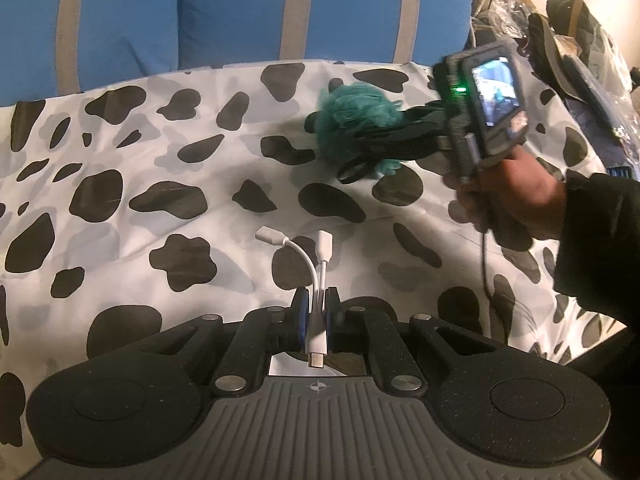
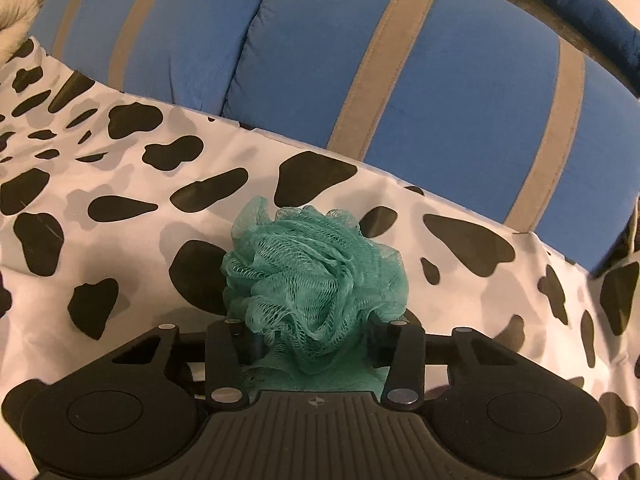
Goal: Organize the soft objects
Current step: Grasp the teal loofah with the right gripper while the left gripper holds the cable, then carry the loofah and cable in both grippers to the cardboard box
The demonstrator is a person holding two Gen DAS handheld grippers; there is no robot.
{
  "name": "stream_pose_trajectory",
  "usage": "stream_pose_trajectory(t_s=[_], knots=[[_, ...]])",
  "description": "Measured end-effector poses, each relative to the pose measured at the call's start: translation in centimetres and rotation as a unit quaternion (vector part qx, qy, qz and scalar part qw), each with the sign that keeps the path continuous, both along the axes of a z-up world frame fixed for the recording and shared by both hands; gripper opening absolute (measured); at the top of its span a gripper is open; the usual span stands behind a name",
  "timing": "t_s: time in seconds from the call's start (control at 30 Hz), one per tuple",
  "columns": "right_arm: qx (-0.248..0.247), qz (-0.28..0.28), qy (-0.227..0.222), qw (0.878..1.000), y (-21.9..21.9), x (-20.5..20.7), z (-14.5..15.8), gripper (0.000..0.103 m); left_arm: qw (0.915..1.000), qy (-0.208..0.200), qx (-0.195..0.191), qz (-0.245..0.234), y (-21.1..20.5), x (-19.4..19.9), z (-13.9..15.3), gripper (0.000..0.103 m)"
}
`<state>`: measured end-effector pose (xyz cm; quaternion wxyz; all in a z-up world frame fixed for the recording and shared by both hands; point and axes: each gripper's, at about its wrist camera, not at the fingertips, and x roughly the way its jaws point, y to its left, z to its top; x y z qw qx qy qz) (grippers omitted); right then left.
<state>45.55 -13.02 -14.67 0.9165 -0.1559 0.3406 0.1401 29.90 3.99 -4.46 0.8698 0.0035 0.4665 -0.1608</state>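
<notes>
Right gripper [image 2: 316, 332] jaws hidden behind green mesh loofah [image 2: 316, 280] they squeeze.

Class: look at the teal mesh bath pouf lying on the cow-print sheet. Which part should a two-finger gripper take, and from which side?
Grip the mesh bath pouf across its bunched middle, coming in low from the near side, as the right gripper does. It is a round, squashy ball of ruffles with no handle showing, so jaws either side of the bulk should hold better than pinching one loose frill.

Left tongs [image 1: 316, 312] pinching white adapter cable [image 1: 316, 280], right tongs [image 1: 360, 148] seemingly gripping teal loofah [image 1: 352, 120]
</notes>
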Motion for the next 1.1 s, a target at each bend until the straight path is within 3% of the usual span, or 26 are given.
stream_pose_trajectory(t_s=[0.53,1.1], knots=[[0.050,-0.015,-0.004,0.999,-3.8,-5.6,6.1,0.041,0.9998,-0.013,0.016,0.009,-0.3,0.2,-0.5,0.009],[0.091,0.003,0.025,0.996,-6.8,-16.5,9.2,0.041,0.9984,-0.052,0.020,0.011,-0.7,-2.4,0.6,0.008]])
